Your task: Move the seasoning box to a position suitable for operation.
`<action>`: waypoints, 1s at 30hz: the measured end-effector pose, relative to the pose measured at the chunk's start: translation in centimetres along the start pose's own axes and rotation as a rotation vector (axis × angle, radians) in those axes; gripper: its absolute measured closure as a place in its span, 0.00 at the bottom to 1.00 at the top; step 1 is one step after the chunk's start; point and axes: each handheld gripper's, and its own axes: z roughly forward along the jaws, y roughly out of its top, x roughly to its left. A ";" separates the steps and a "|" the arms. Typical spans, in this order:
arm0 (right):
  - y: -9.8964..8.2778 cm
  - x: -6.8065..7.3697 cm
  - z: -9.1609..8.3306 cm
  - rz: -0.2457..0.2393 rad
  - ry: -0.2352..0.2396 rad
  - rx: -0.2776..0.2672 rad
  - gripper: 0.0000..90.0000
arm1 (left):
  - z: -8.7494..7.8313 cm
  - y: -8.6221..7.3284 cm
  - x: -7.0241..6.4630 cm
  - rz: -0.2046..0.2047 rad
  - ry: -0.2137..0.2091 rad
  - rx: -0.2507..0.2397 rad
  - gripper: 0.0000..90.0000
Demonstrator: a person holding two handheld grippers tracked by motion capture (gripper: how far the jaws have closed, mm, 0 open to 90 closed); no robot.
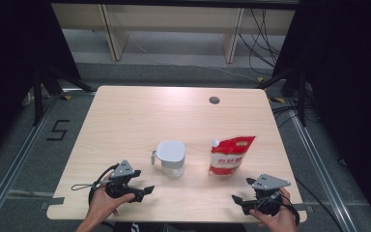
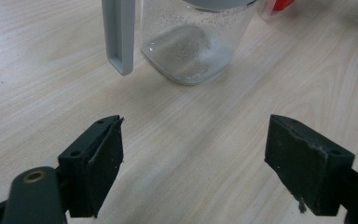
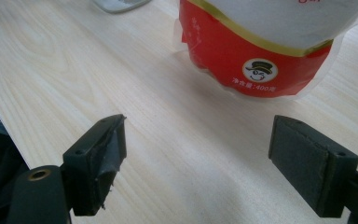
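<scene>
A clear plastic jug (image 1: 170,158) with a grey lid and grey handle is seen standing upright near the middle of the light wood table (image 1: 125,116), slightly toward the near edge. A red and white stand-up pouch (image 1: 229,154) with a white spout is placed just to the right of it, apart from it, with a strip of bare table between them. The pouch is well in from the table's right edge.

The left gripper (image 1: 142,192) is held low over the near left part of the table, fingers (image 2: 98,163) spread wide with nothing between them. In the left gripper view the jug (image 2: 191,42) is seen ahead, its handle (image 2: 119,35) hanging free above the table top; open table lies between fingers and jug.

The right gripper (image 1: 241,191) is held by the near right corner, close to the front edge, fingers (image 3: 100,161) also spread wide and empty. In the right gripper view the pouch (image 3: 265,51) is seen ahead, near but untouched.

The far half of the table is left bare, apart from a round cable hole (image 1: 214,100) near the far edge.
</scene>
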 end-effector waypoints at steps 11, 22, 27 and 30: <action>0.0 -0.2 -0.1 -0.001 -0.009 -0.006 0.22 | -0.2 0.4 0.7 -0.013 0.027 -0.017 0.21; 0.1 -0.3 -0.1 -0.016 0.003 -0.026 0.23 | -0.2 2.3 3.3 -0.075 0.050 -0.140 0.37; 0.1 -0.2 -0.1 -0.017 0.000 -0.017 0.25 | 1.2 3.1 3.2 0.010 0.079 -0.129 0.47; 0.1 -0.3 -0.2 -0.029 -0.014 -0.028 0.25 | 1.9 3.5 2.9 0.052 0.078 -0.119 0.51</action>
